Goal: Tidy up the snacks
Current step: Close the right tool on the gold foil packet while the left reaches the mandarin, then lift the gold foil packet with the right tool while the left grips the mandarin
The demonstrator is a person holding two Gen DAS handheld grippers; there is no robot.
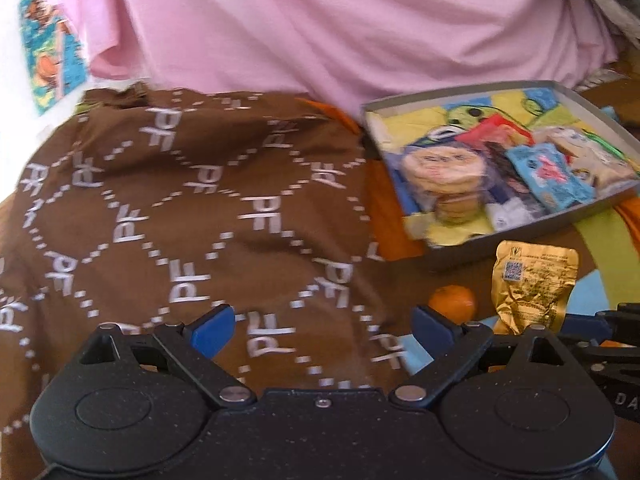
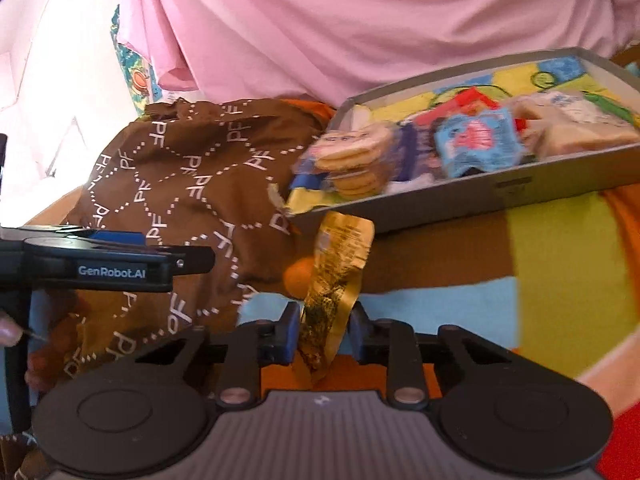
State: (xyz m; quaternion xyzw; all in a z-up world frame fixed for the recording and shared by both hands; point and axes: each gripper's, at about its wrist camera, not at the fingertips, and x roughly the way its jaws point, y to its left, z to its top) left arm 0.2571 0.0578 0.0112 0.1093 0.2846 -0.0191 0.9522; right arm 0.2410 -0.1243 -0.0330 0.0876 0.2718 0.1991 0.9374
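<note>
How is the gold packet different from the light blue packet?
The gold packet is pinched upright in the right gripper, outside the grey tray; the light blue packet lies inside it among other snacks. The gold one shows small print and a square code, the blue one a pink picture. Both are small crinkly wrappers.

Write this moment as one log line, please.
right gripper: shut on gold packet | left gripper: open, empty | tray: holds snacks
</note>
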